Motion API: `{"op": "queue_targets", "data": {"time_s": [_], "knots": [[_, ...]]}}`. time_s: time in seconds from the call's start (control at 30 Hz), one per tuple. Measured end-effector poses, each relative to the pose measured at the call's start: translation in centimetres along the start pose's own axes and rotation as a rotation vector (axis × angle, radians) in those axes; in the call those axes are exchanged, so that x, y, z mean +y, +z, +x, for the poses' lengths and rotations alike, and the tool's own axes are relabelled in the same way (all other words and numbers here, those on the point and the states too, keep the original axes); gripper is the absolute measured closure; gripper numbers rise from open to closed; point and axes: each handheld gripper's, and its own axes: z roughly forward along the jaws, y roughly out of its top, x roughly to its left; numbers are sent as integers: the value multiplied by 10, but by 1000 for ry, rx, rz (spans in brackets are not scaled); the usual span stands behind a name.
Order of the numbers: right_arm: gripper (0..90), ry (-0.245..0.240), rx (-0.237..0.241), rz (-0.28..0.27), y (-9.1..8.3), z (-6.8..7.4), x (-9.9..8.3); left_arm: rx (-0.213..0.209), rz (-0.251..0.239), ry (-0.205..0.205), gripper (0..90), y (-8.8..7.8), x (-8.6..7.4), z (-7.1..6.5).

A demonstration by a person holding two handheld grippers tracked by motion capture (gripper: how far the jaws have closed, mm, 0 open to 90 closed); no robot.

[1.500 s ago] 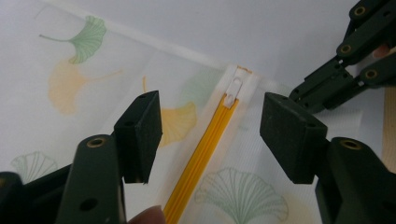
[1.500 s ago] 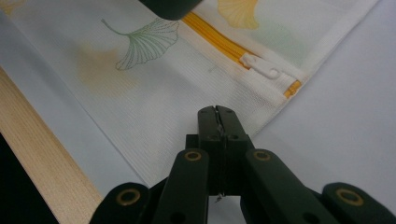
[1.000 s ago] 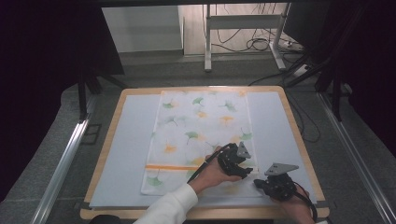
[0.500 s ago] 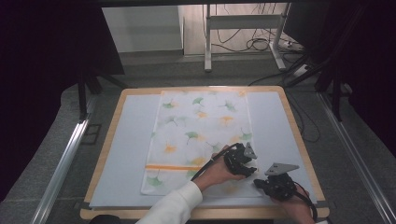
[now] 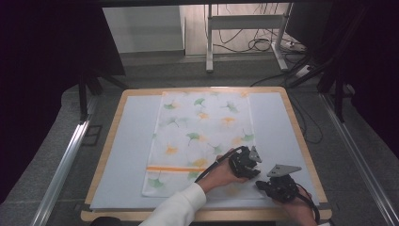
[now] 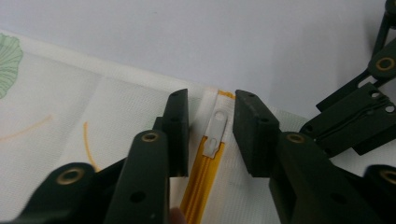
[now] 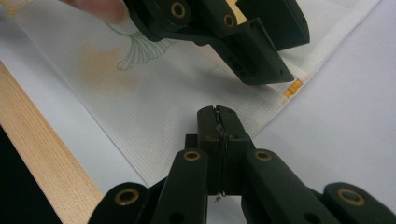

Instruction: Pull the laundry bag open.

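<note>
White zipper pull (image 6: 216,133) lay between the left gripper's (image 6: 211,133) parted jaws at twelve o'clock, easily missed; right gripper (image 7: 218,123) pressed together, empty.

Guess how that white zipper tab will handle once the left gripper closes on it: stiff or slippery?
The zipper tab looks like thin smooth plastic lying flat on the cloth bag, so it may slip from the pads. It is small and lies between the open left gripper, so probably stiff enough to pinch. The bag looks thin and floppy; pulling likely drags it, though the right gripper seems to pin its edge.
</note>
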Motion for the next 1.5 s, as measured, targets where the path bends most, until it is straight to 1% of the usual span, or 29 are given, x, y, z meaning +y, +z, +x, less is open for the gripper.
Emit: {"op": "queue_targets", "data": {"time_s": [0.07, 0.1, 0.13, 0.23, 0.37, 0.4, 0.43, 0.6, 0.63, 0.67, 0.7, 0.87, 1.07, 1.17, 1.2, 1.23, 1.27, 1.3, 1.5], "knots": [[885, 0, -1, 0, 0, 0, 0, -3, 2, 3, 699, 0, 0, 0], [885, -1, -1, 0, 0, 0, 0, 7, 4, 6, 718, 0, 0, 0], [885, -1, -1, 0, 0, 0, 0, 7, 5, 5, 748, 0, 0, 0], [885, -1, -1, 0, 0, 0, 0, -1, 6, 1, 769, 0, 0, 1], [884, -2, 0, 1, 0, 0, 0, 3, 7, 1, 810, -1, 0, 1], [884, -1, 0, 0, 0, 0, 0, 0, 5, -4, 843, -1, 0, 2], [885, -1, 0, 0, 0, 0, 0, -4, 3, -11, 845, -1, -1, 2], [884, -1, 1, 1, 0, 0, 0, -9, 3, -19, 850, -2, -1, 3], [884, -2, 1, 1, 0, 0, 0, -8, -4, -28, 854, -2, -1, 3], [884, -2, 1, 0, 0, 0, 0, 2, -5, -28, 868, -3, -2, 3], [885, 0, 2, 2, 0, 0, 0, -6, -10, -41, 900, -3, -2, 4], [884, 1, 3, 2, 0, 0, 0, -8, -6, -46, 900, -3, -2, 5], [884, -2, 2, 2, 0, 0, 0, -12, -5, -62, 900, -2, -2, 5], [884, -6, -1, 2, 1, 0, 1, -15, 15, -65, 885, 0, 0, 5], [884, -6, -2, 2, 1, 0, 1, -8, 18, -54, 878, 1, 1, 4], [884, -5, -2, 4, 1, 0, 1, -2, 32, -45, 870, 1, 2, 3], [884, -5, -2, 4, 1, 0, 1, 2, 40, -47, 870, 1, 4, 3], [884, -5, -2, 4, 1, 0, 1, 2, 50, -40, 869, 2, 5, 3], [883, -4, -4, 4, 1, 0, 1, -17, 73, -52, 881, 3, 9, 6]]}}
